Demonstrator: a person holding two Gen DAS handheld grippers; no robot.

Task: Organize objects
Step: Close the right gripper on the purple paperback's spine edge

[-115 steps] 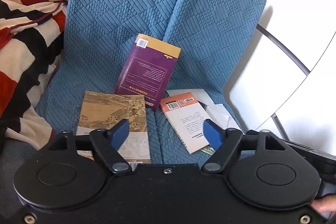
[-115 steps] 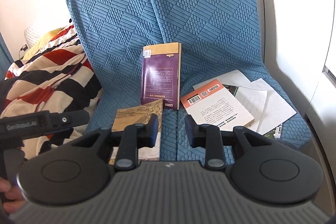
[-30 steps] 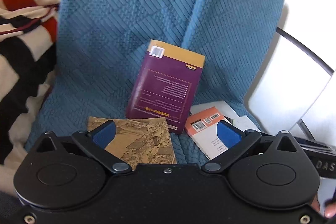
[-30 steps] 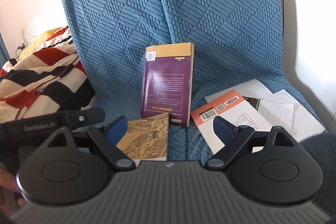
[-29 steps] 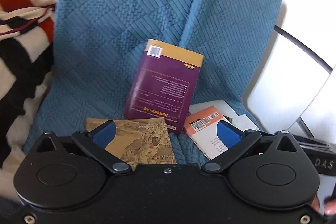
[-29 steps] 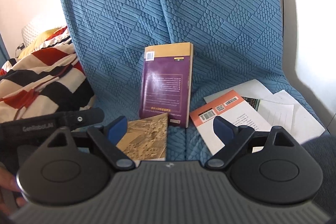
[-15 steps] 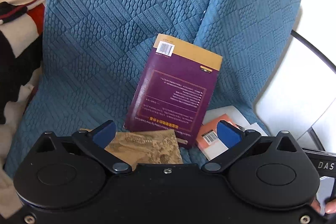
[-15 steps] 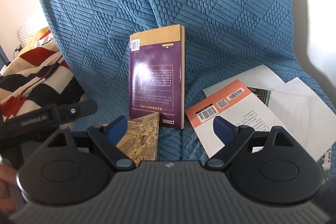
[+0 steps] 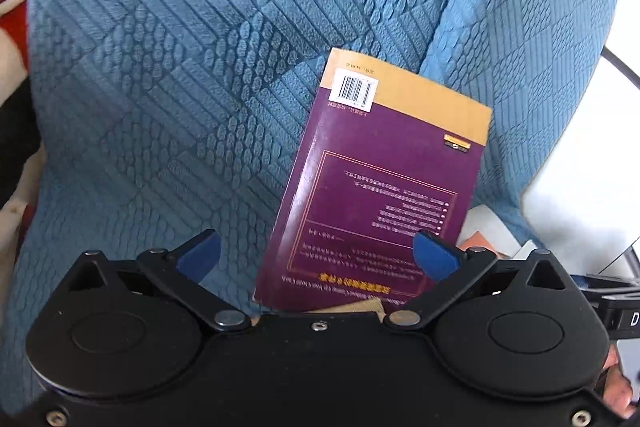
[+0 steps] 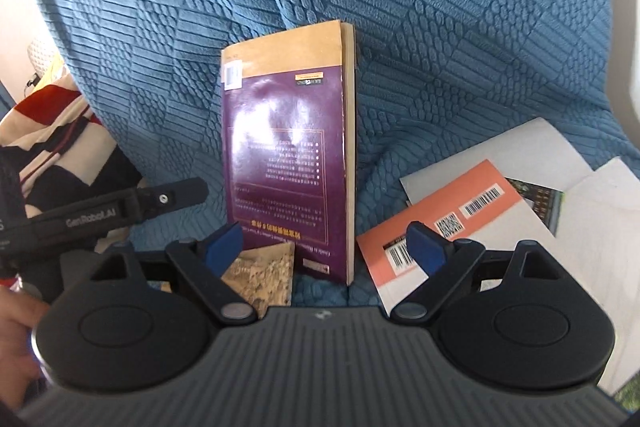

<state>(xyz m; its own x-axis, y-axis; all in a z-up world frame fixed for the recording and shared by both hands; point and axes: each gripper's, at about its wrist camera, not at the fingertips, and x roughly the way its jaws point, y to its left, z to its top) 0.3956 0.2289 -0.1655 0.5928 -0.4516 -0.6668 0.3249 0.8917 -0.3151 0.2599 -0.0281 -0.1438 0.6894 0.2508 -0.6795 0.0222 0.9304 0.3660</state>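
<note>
Against the blue cushion [image 10: 440,27] leans a glossy purple-and-tan book [image 10: 286,163].

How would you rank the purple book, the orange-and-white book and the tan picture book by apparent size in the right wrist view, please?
1. purple book, largest.
2. orange-and-white book, partly behind the right gripper.
3. tan picture book, only a corner showing, so its true size is unsure.
</note>
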